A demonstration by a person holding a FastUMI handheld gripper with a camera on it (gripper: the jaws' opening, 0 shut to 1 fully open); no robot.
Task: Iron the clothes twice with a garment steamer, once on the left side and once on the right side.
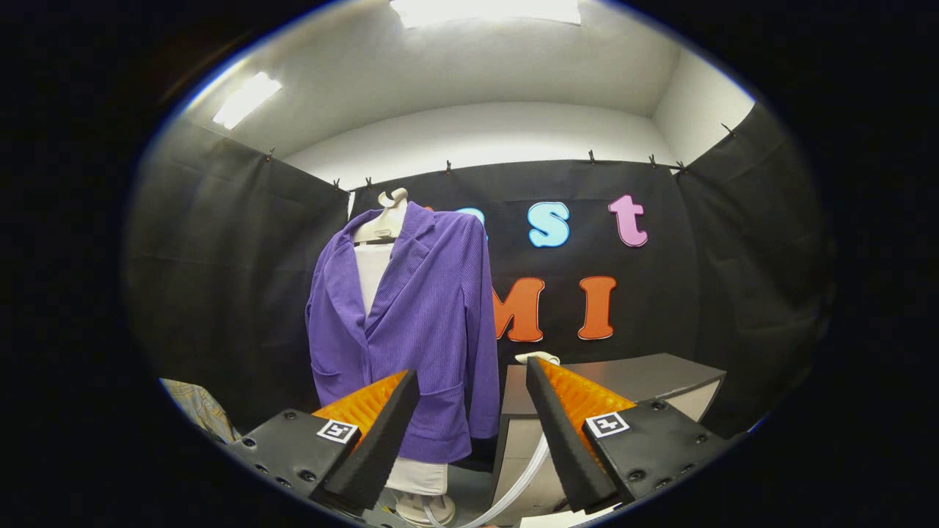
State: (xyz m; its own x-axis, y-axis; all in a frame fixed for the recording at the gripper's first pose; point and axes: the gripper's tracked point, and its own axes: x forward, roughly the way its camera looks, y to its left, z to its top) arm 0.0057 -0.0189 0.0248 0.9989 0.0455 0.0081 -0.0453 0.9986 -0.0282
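Risks: the steamer head is a small pale thing barely peeping over the far edge of the grey box, just past the right finger; a reach from here could clip the box edge or nudge the head out of its rest; the white hose loops down between box and stand and, I'd judge, could snag or drag once the head is lifted; the purple jacket hangs loose, so a careless sweep might push the cloth rather than glide along it
Gripper pose: the gripper is held low and level, pointing at the gap between jacket and box; neither thing is touched
Jaws: spread wide, holding nothing; the jacket hem shows through the gap
Jacket: on a pale mannequin stand, ahead of the left finger, front facing us, over a white inner layer
Steamer: not yet picked up; on the box beside the jacket
Progress: my guess, neither side ironed yet
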